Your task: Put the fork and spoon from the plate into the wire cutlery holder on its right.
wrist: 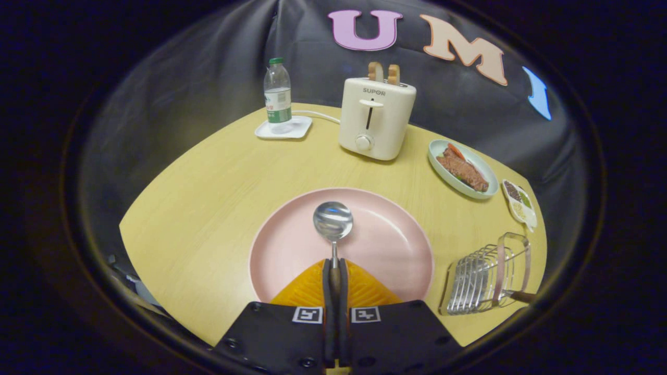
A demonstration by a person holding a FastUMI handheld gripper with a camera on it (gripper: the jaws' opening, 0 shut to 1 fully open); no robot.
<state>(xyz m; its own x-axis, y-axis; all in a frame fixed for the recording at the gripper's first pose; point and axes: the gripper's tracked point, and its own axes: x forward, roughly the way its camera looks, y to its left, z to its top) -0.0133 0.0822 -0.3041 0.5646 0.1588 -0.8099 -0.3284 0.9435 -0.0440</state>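
With fingers (334, 281) pinched on the spoon (333, 224) handle, bowl pointing far over the plate (401, 260), holder (487, 278) lying near right, so carry rightward, fork handle seemingly already in it

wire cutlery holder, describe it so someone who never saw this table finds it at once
Start at the big pink plate where the claw is shut on the spoon. Just right of the plate, near the table's edge, stands the wire cutlery holder. Unlike the dishes of food beyond it, it is a cage of shiny metal bars.
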